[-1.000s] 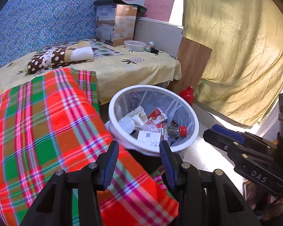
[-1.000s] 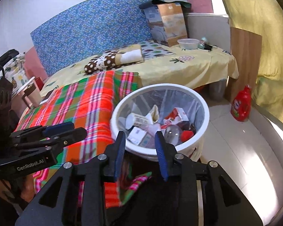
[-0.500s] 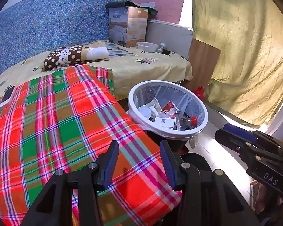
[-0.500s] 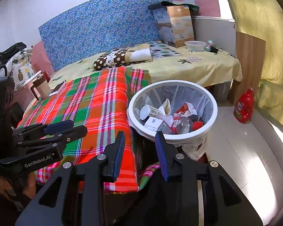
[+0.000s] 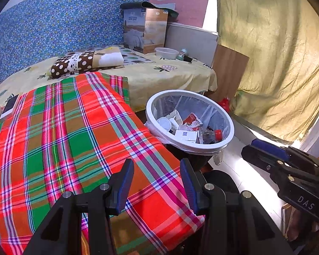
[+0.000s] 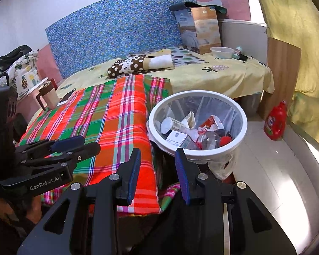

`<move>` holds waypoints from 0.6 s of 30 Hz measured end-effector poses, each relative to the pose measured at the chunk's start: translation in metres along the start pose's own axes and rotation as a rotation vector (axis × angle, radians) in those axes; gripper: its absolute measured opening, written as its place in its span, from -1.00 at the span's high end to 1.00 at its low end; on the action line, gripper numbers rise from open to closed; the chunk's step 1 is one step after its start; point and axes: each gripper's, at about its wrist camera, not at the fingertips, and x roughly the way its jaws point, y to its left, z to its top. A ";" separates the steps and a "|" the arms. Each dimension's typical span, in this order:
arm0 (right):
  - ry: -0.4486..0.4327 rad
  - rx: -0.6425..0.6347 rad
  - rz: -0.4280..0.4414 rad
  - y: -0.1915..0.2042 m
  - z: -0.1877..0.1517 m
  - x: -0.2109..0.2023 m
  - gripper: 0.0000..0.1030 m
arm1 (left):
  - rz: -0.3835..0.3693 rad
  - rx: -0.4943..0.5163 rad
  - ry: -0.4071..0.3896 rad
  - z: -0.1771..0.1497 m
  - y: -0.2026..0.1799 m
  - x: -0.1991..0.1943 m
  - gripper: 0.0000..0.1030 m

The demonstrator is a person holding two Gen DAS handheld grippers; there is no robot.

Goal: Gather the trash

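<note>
Left hand-held gripper (image 5: 157,183): lower centre of the left wrist view; jaws spread apart, nothing between the blue pads; it hangs over the near edge of the plaid blanket. In the right wrist view it shows at the left edge (image 6: 86,143).
Plaid blanket (image 5: 74,140): red, green and orange; fills the left half of both views, lying on the bed.
Bed (image 5: 163,78): yellow sheet, centre of frame, behind the blanket.
Folded bedding (image 5: 85,61): brown with white dots, upper centre-left, on the sheet.
Quilt box (image 5: 144,33): upright, upper centre, at the back of the bed.
Plastic bowl (image 6: 221,52): upper right of the right wrist view, on the sheet beside the box.
Trash bin (image 5: 227,142): white rim, clear liner; centre-right, just beside the blanket's right edge.
Trash (image 5: 186,130): cartons, a cup and a red-capped bottle lie inside the bin.
Right hand-held gripper (image 6: 157,173): lower centre of the right wrist view; jaws parted, holding nothing. In the left wrist view it shows at the right edge (image 5: 251,148).
Red detergent bottle (image 6: 275,121): right of frame, upright on the floor, near the wooden board (image 6: 281,72).
Curtain (image 5: 272,48): yellow-green, far right.
</note>
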 end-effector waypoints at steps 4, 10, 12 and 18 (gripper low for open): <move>-0.001 -0.002 0.001 0.002 0.000 0.000 0.31 | 0.004 -0.001 -0.001 -0.001 0.000 0.000 0.13; -0.001 0.001 0.000 0.002 0.000 0.000 0.31 | 0.018 0.007 -0.007 -0.001 -0.001 -0.002 0.13; -0.001 0.000 -0.001 0.003 0.000 0.000 0.31 | 0.017 0.009 -0.009 -0.001 -0.002 -0.002 0.13; 0.000 0.000 0.000 0.002 0.000 0.000 0.31 | 0.023 0.013 -0.011 -0.001 -0.003 -0.003 0.13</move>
